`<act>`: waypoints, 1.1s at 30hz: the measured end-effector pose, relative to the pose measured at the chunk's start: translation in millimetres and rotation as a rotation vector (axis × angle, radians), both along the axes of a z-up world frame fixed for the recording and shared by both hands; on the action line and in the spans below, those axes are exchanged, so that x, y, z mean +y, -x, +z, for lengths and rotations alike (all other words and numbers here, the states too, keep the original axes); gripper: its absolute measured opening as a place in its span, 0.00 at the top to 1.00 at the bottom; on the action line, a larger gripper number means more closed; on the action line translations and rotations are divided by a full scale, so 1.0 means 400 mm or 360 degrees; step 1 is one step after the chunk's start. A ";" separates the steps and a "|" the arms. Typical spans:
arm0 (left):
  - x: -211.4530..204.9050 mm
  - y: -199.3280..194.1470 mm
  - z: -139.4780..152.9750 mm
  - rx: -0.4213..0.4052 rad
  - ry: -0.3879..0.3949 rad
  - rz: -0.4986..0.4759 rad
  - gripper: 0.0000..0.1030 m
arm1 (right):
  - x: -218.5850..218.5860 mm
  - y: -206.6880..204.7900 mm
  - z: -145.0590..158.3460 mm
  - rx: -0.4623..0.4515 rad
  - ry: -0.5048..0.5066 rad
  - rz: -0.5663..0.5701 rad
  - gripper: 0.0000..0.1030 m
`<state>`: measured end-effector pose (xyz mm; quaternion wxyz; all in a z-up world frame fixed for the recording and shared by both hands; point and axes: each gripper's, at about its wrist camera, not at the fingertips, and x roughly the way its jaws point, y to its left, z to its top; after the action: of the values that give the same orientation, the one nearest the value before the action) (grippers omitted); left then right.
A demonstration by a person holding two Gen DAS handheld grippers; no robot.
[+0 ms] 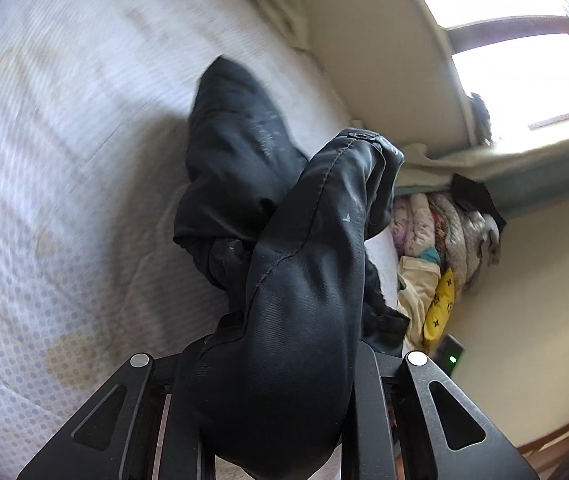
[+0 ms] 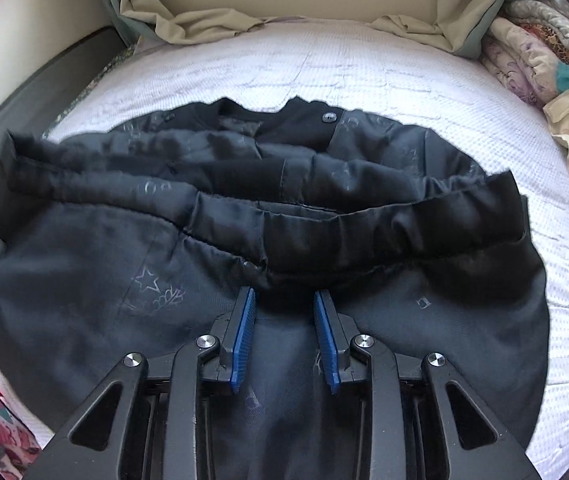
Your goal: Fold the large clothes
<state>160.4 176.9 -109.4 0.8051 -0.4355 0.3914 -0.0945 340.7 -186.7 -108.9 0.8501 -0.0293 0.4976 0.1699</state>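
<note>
Keep the gathered cloth taut while lifting, and avoid dragging the rest across the bed (image 2: pixel 404 80). The left gripper (image 1: pixel 280 384) is clamped on a bunched sleeve or edge of the black jacket (image 1: pixel 304 260), which hangs up off the bed. The right gripper (image 2: pixel 284 320) hovers over the jacket's elastic hem (image 2: pixel 364 220), jaws narrow but unclamped, cloth lying just beneath the blue pads (image 2: pixel 244 332).

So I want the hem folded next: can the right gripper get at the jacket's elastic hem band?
Probably yes. The right gripper sits over the black jacket, fingers apart, with the hem band just beyond its fingertips and nothing lying across it.
</note>
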 end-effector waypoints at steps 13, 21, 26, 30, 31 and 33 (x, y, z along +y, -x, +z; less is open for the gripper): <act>-0.263 -0.005 0.252 -0.0412 -0.0534 -0.0264 0.79 | -0.037 -0.027 -0.070 0.0118 -0.0161 -0.0084 0.74; -0.501 -0.057 0.313 -0.0428 -0.0653 -0.0432 0.80 | -0.072 -0.041 -0.078 0.0186 -0.0317 -0.0135 0.76; -0.649 -0.106 0.286 -0.0363 -0.0741 -0.0539 0.80 | -0.112 -0.054 -0.084 0.0256 -0.0481 -0.0168 0.81; -0.726 -0.128 0.256 -0.0331 -0.0827 -0.0566 0.79 | -0.158 -0.071 -0.076 0.0387 -0.0640 -0.0198 0.82; -0.737 -0.130 0.256 -0.0331 -0.0839 -0.0566 0.79 | -0.180 -0.073 -0.069 0.0432 -0.0696 -0.0222 0.82; -0.757 -0.131 0.250 -0.0327 -0.0855 -0.0568 0.79 | -0.229 -0.075 -0.056 0.0508 -0.0788 -0.0287 0.83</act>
<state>213.0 -125.9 -9.3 0.8971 -0.1206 0.3893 -0.1707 370.8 -278.5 -131.3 0.7542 0.2499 0.5690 0.2122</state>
